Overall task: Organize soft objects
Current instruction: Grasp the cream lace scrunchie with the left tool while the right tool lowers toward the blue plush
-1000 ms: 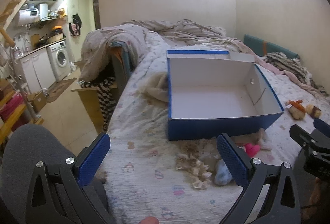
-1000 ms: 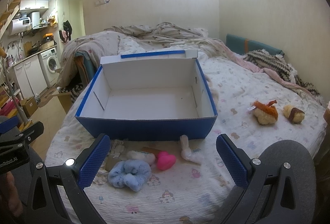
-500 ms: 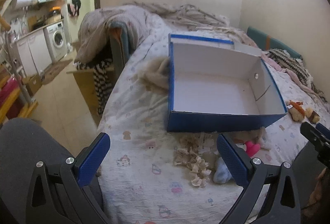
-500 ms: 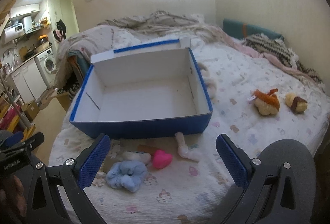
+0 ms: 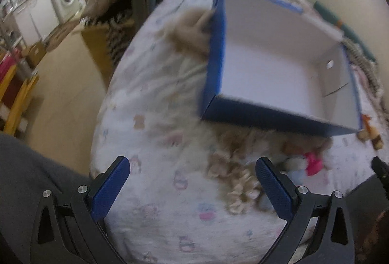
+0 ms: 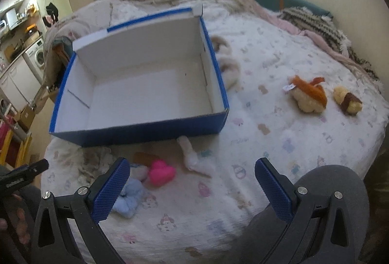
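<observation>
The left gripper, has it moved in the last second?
Yes. The left gripper has moved forward and tipped down toward the bed: the blue box now looms larger and tilted in its view, and the far wall is almost out of sight.

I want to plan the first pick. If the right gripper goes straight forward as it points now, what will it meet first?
Probably the pink heart toy, lying just ahead between the open fingers of the right gripper, left of centre; behind it stands the blue box. Depth is unclear.

Left gripper (image 5: 192,181), right gripper (image 6: 190,181): black frames, silver screws, blue textured pads on jaws.
</observation>
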{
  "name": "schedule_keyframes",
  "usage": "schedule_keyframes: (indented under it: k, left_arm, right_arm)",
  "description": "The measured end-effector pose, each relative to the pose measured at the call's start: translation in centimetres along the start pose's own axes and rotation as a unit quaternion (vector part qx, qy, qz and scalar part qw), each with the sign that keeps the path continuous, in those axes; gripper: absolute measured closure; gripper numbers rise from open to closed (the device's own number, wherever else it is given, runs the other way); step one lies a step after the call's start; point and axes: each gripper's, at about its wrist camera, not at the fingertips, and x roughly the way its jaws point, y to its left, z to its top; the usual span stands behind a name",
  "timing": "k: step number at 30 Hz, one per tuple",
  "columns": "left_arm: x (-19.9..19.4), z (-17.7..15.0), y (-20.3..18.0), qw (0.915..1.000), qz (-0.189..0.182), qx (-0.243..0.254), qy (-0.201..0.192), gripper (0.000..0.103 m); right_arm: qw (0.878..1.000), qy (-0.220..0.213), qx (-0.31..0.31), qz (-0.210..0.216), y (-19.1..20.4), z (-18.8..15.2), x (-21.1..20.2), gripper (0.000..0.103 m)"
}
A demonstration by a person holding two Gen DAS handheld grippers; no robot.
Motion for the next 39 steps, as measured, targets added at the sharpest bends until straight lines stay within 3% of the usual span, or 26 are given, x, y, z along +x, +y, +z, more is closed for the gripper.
schedule_keyframes:
  k: [4,9,13,17,22,30,33,35,39]
  left_arm:
    - [2.0,-0.5,-0.1,0.9991,0.024,0.005,0.035,0.0]
    - [3.3,-0.9,-0.5,0.9977,0.008,0.013,0.066,0.0]
    - [4.4,-0.1,-0.1,0.9963,0.001,0.003,0.086,0.002]
    - [5.3,1.1,0.6,0.9948,0.003,0.013,0.101,0.035]
    - [7.7,1.4,1.3,0.9873,-0.027,-0.018,0.155,0.038]
    - [8.8,-2.0,-2.7,0.9745,-0.079,-0.018,0.209,0.039]
    - [9.5,-3.2,-4.1,0.9722,-0.082,-0.003,0.219,0.049]
    - [9.9,-3.9,-5.0,0.9714,-0.079,0.014,0.223,0.075]
    - [10.0,-4.0,-5.4,0.9715,-0.08,0.028,0.221,0.085]
  right_arm:
    - [0.999,0.031,0.015,0.01,-0.4,0.1,1.4,0.0]
    - [0.997,0.065,0.018,0.038,-0.2,1.0,3.9,0.0]
    - [0.992,0.088,0.03,0.084,-0.3,1.6,6.1,0.0]
    - [0.991,0.089,0.045,0.093,-0.3,1.5,7.6,0.0]
    - [0.989,0.095,0.065,0.093,-0.7,1.4,8.6,0.0]
    - [0.989,0.075,0.086,0.089,-1.6,1.8,8.5,0.0]
    - [0.988,0.077,0.094,0.093,-1.9,1.8,8.6,0.0]
    - [0.988,0.077,0.097,0.096,-2.1,1.8,8.6,0.0]
    - [0.987,0.077,0.105,0.099,-2.6,1.8,8.6,0.0]
